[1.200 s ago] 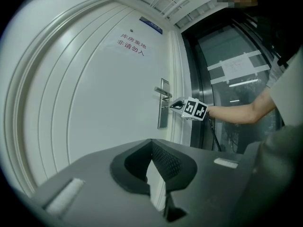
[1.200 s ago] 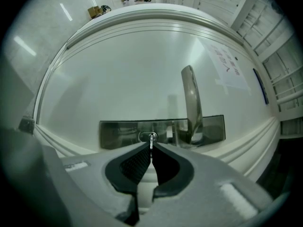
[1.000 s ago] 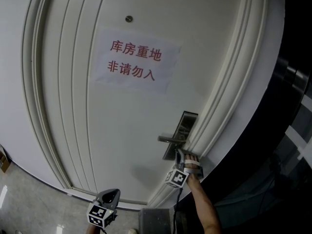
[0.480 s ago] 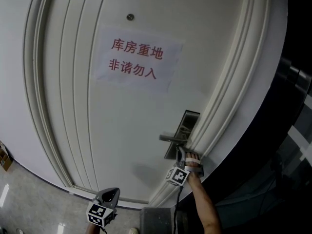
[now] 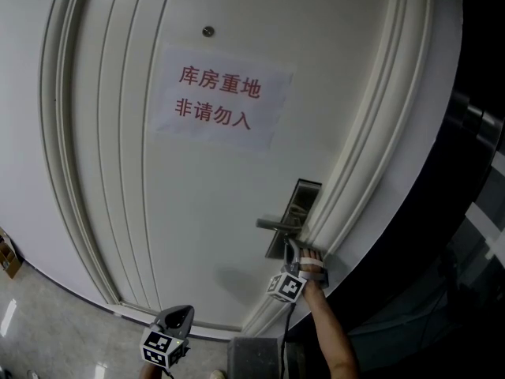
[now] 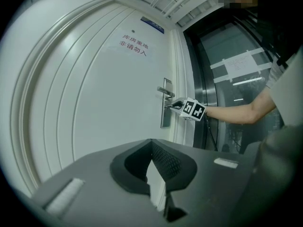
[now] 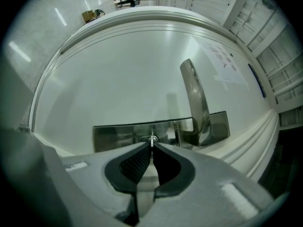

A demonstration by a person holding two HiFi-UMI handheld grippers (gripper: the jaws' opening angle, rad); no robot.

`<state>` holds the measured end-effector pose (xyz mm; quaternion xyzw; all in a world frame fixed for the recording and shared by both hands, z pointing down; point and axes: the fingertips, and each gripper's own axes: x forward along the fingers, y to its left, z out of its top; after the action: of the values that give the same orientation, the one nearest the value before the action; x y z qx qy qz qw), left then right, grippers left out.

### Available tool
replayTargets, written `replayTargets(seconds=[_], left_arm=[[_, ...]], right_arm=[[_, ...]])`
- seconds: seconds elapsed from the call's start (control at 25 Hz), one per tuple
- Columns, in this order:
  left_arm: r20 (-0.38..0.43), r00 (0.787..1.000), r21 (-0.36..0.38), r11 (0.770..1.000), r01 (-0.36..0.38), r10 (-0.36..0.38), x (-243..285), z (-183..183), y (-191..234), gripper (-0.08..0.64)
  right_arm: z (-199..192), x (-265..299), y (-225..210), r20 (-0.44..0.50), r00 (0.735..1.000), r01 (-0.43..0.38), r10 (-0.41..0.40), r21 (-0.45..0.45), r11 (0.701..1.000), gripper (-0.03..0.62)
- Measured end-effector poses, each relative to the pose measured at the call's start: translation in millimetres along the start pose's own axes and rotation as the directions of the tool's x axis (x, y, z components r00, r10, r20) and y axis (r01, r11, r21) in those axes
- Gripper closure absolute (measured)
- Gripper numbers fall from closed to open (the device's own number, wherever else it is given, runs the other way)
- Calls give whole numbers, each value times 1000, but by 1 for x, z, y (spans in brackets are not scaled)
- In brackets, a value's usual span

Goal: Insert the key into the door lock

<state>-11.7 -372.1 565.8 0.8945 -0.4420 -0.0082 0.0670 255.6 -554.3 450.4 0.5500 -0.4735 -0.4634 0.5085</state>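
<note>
A thin metal key (image 7: 152,140) meets the keyhole in a steel lock plate (image 7: 118,135). The right claw (image 7: 152,146) pinches it, and its jaws have just eased slightly. A lever handle (image 7: 194,98) stands at 1 o'clock. The white panelled door (image 5: 197,212) carries a red-lettered paper notice (image 5: 217,97) at 12. The left claw (image 6: 151,142) is closed and empty, at 7 o'clock over the pale floor (image 5: 16,322).

There is one door (image 5: 197,212), and on it one paper notice (image 5: 217,97) with two lines of red characters, one small round fitting (image 5: 208,31) above the notice, one lock plate (image 5: 293,212) and one lever handle (image 5: 276,226). One key (image 7: 152,141) shows. Two grippers are in view, the left gripper (image 5: 180,313) and the right gripper (image 5: 292,251), each with one marker cube.
</note>
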Motion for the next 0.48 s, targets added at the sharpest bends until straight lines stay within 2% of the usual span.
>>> replayTargets(seconds=[0.24, 0.36, 0.48], left_arm=[[6, 1000, 3, 1000, -1, 1, 0, 1, -5, 557], [5, 1000, 9, 1000, 3, -3, 0, 1, -9, 557], [7, 1000, 15, 1000, 10, -10, -1, 2, -14, 557]], right_arm=[[-4, -8, 4, -9, 999, -42, 42, 60, 997, 465], [-6, -14, 5, -1, 1000, -27, 27, 73, 997, 431], [-9, -21, 7, -3, 1000, -30, 31, 88, 996, 431]])
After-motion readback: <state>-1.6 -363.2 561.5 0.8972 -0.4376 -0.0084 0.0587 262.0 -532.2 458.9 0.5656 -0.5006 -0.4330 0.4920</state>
